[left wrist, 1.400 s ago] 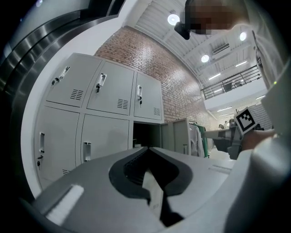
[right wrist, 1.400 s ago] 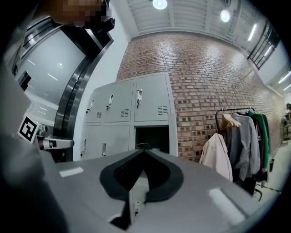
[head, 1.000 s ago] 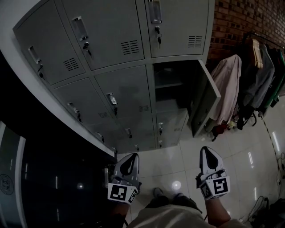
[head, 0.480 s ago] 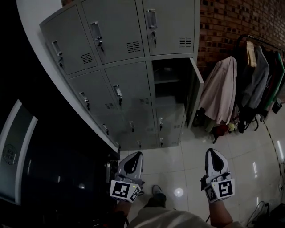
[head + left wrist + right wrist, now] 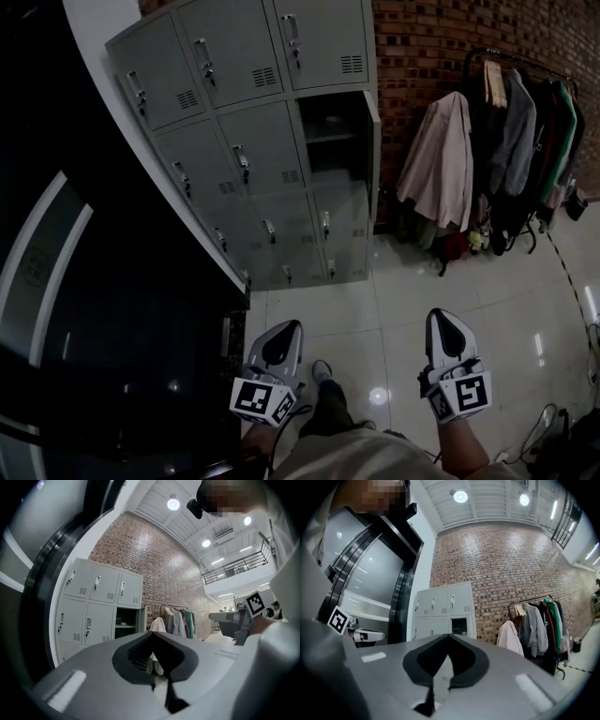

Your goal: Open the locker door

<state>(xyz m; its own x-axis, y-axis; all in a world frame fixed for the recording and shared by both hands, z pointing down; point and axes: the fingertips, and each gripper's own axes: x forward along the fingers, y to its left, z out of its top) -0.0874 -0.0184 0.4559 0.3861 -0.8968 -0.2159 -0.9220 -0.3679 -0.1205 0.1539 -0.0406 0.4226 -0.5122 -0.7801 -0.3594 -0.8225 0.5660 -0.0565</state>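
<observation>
The grey locker bank now sits smaller and higher in the head view than a second ago. It has slid from the middle toward the upper left of centre, so more of the shiny floor lies between it and the person. More of the brick wall and the coat rack shows at the upper right. The open locker door, which showed its inner face a second ago, is now seen almost edge-on. It belongs to the right-hand column, middle row, and stands swung out to the right. Beside it is its dark compartment, with a shelf visible inside. The other doors are shut, each with a handle and vent slots. Both claws stay low in the frame, well apart from the lockers. The left claw is clenched on nothing, and so is the right claw.
</observation>
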